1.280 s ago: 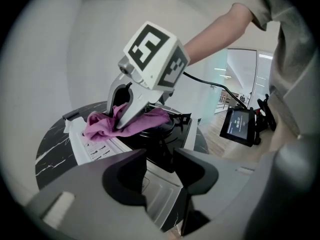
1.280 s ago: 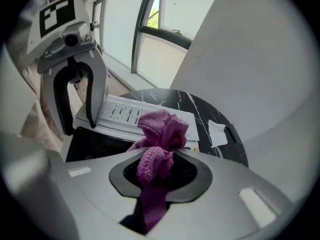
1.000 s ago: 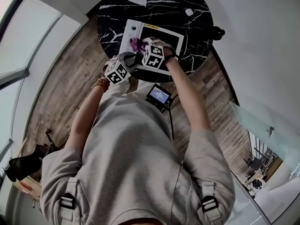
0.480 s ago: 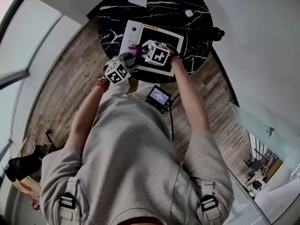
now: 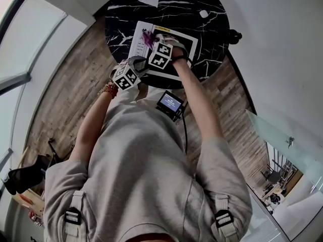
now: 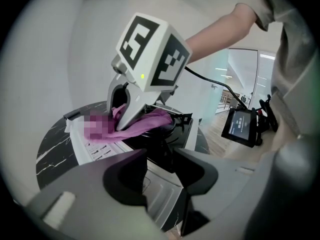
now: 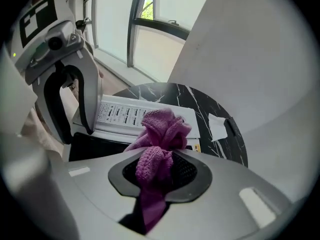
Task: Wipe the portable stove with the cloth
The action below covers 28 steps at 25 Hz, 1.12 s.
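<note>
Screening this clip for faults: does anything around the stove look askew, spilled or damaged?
Nothing stands out. The stove sits flat on the table with no visible spill or damage; the right gripper holds the purple cloth bunched on it.

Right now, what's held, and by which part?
Right gripper pinches the purple cloth at a bunched middle fold. Left gripper: jaws apart over the stove edge, holding nothing.

Portable stove [image 5: 136, 44]: flat rectangular unit with a white casing, a black cooking top and a white control strip with printed markings along one short side. It lies flat by the table's [image 5: 212, 29] near edge.

Cloth [image 7: 162, 131]: purple terry, bunched up and pinched in the right tongs [image 7: 160, 171]. Its loose end rests on the stove beside the control strip.
</note>
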Motion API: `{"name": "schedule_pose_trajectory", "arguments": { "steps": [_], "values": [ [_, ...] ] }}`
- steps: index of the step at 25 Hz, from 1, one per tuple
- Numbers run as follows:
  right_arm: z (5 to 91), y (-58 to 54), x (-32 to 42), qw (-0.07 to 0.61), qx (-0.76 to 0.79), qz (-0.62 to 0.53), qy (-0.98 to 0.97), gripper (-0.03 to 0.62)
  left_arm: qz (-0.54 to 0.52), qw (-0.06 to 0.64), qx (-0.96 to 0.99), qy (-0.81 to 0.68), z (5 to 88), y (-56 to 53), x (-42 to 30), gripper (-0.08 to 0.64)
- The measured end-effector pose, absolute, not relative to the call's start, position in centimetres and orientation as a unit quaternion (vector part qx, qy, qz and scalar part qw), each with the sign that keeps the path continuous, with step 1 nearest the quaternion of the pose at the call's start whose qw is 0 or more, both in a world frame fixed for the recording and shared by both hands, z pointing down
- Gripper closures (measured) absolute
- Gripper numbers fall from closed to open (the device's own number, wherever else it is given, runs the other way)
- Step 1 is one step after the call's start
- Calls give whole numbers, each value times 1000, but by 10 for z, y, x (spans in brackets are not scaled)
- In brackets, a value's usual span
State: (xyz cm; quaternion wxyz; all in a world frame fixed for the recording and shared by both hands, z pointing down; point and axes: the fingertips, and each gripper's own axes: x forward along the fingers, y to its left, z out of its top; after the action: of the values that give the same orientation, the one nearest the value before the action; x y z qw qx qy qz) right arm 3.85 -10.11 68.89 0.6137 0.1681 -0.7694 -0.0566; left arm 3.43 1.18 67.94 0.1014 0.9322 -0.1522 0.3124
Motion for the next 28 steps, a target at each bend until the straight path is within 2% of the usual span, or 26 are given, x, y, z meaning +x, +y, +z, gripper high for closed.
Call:
{"name": "schedule_pose_trajectory", "arguments": {
  "steps": [14,18,21,25,28],
  "values": [
    [691,-30,30,594,126,7,-794,499,317,98,932,-148,681,14,36,403],
    [686,-23,29,559,120,35,-819,495,316,100,932,-145,682,16,34,403],
    [658,-32,34,488,160,62,-856,491,316,101,933,-141,680,16,34,403],
    [615,-81,88,396,292,121,-862,489,314,100,934,-140,677,14,34,405],
    [620,-118,154,417,361,127,-824,489,315,100,933,-141,678,15,34,405]
  ]
}}
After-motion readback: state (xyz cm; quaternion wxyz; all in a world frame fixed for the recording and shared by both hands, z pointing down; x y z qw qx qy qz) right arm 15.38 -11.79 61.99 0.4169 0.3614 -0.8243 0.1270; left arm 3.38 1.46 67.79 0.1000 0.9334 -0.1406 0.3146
